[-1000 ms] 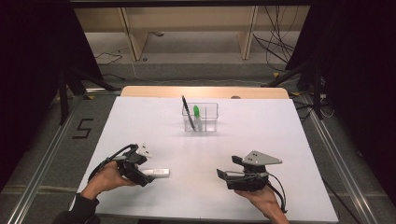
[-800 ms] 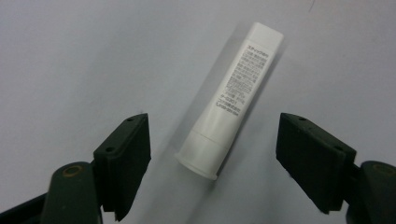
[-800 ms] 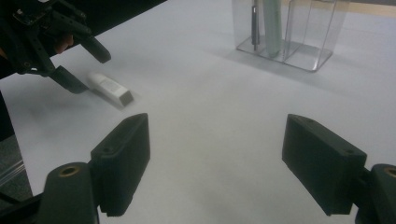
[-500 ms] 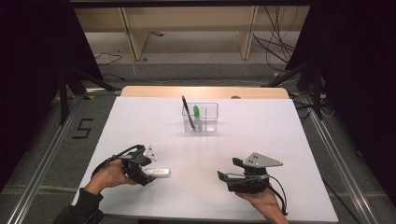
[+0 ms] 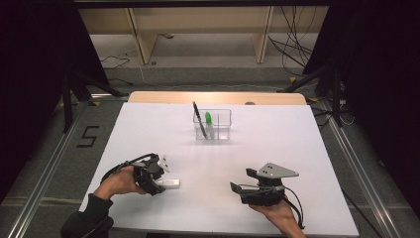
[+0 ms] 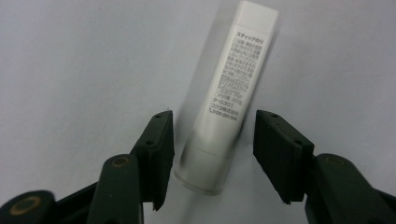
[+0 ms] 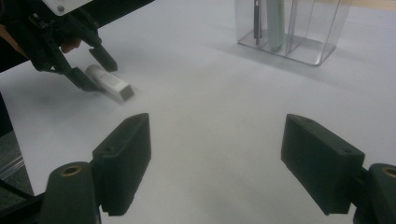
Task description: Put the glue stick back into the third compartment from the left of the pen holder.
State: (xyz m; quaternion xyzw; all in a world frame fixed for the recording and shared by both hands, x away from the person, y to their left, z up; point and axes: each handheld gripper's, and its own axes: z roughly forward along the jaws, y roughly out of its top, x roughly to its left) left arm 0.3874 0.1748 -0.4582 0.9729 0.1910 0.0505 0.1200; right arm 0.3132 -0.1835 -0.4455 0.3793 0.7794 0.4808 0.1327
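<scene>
The left hand-held gripper [image 6: 212,140] had its jaws closing around a white glue stick [image 6: 224,98], one on either side of its lower end; the left jaw was almost touching, the right stood a gap away, so nothing was clamped yet. The glue stick lay flat on the white counter [image 5: 277,148], pointing away from it. Across from it, the right hand-held gripper [image 7: 215,158] rested wide open, holding nothing. Farther off stood a clear holder [image 5: 213,125] with pens.

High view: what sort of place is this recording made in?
Probably a lab or workshop set up for recording. A white table stands on a floor with metal rails, loose cables trail behind it, and a taped number five marks the floor.
</scene>
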